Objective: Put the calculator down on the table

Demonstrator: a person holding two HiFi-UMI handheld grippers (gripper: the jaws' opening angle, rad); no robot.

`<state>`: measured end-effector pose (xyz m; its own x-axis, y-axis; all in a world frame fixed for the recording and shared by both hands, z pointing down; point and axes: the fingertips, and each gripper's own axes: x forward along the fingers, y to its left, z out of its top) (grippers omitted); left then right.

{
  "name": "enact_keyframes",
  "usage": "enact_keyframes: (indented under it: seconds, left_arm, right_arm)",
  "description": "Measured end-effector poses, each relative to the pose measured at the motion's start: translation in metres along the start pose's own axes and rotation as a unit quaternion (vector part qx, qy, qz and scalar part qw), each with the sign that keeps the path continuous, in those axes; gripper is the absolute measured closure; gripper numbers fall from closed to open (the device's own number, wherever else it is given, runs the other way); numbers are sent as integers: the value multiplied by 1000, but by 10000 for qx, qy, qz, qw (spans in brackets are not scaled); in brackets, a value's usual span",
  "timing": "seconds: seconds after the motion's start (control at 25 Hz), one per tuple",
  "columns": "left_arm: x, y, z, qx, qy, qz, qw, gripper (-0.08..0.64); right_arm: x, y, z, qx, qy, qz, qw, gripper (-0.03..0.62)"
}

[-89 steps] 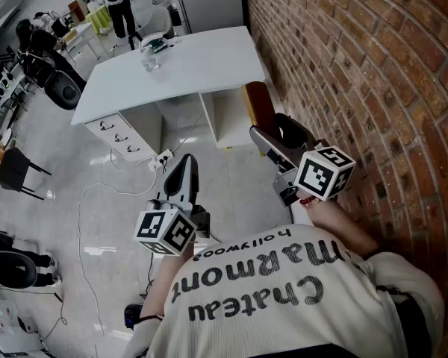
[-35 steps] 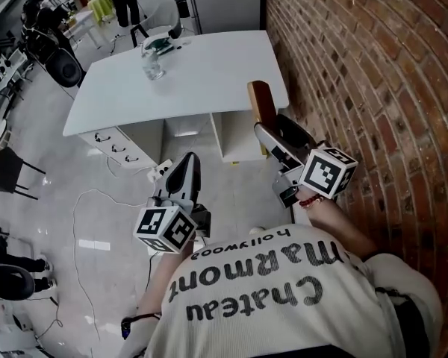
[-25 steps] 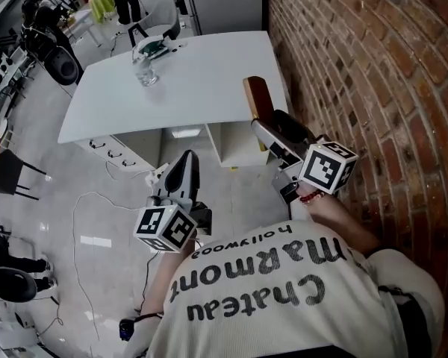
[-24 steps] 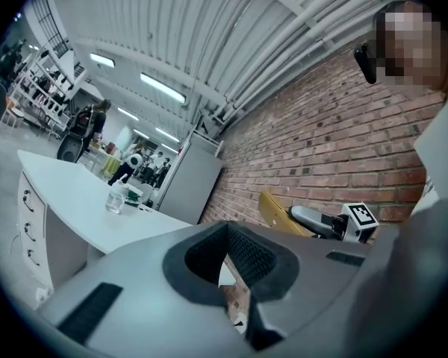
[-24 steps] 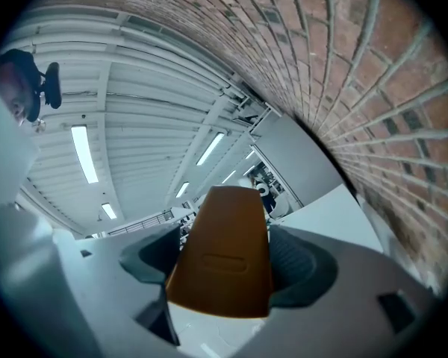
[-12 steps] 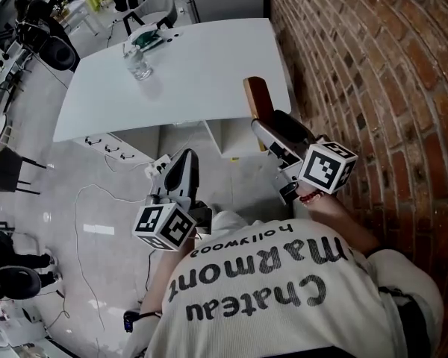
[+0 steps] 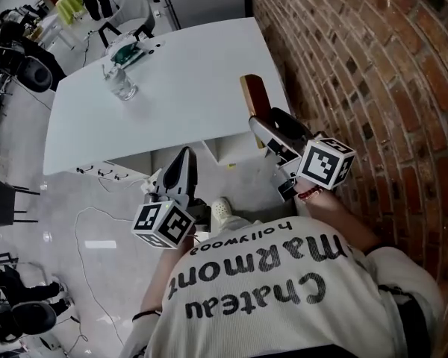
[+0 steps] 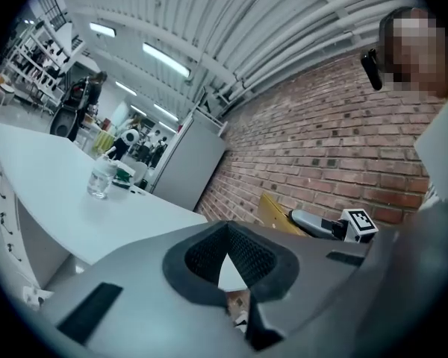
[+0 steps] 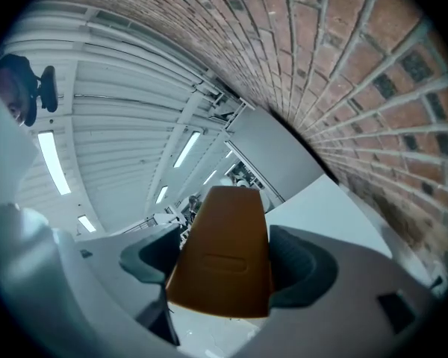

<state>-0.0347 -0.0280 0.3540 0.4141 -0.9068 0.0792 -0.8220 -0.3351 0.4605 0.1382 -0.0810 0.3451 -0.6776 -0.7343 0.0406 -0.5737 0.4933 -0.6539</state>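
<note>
The calculator [image 7: 254, 97] shows its flat orange-brown back and stands up between the jaws of my right gripper [image 7: 271, 130], which is shut on it. It hangs over the near right corner of the white table [image 7: 181, 88], close to the brick wall. In the right gripper view the calculator [image 9: 222, 253] fills the space between the dark pads. My left gripper [image 7: 184, 161] is lower, in front of the table's near edge, shut with nothing in it. In the left gripper view the left gripper [image 8: 228, 228] has its tips together, and the calculator [image 8: 273, 210] shows at the right.
A clear glass [image 7: 122, 88] and a green-and-white object [image 7: 124, 51] stand at the table's far left. The brick wall [image 7: 358, 73] runs along the right. Drawers [image 7: 104, 174] sit under the table, and a cable [image 7: 97, 222] lies on the floor. Chairs and people are beyond.
The table has come nearer and lower in the head view. The held calculator now stands over its near right corner. Both grippers keep their grip state.
</note>
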Motion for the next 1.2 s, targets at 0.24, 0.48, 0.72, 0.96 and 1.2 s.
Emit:
enact_keyframes:
  seconds: [0.24, 0.48, 0.72, 0.96, 1.2]
  left_arm:
    - [37, 37, 40, 99, 48, -187, 9998, 560]
    - [69, 81, 70, 123, 49, -324, 9994, 560]
    - [88, 114, 104, 197, -13, -455, 9988, 560]
    - [97, 144, 114, 177, 35, -606, 9980, 560]
    - [97, 191, 116, -35, 68, -295, 9995, 560]
  right_arm:
    - [52, -3, 19, 82, -212, -154, 9996, 210]
    - [105, -6, 33, 61, -404, -249, 9989, 210]
    - [146, -4, 44, 122, -579, -356, 9976, 210]
    - [178, -10, 36, 133, -557, -533, 9969, 211]
    - [202, -31, 14, 412, -340, -795, 9954, 212]
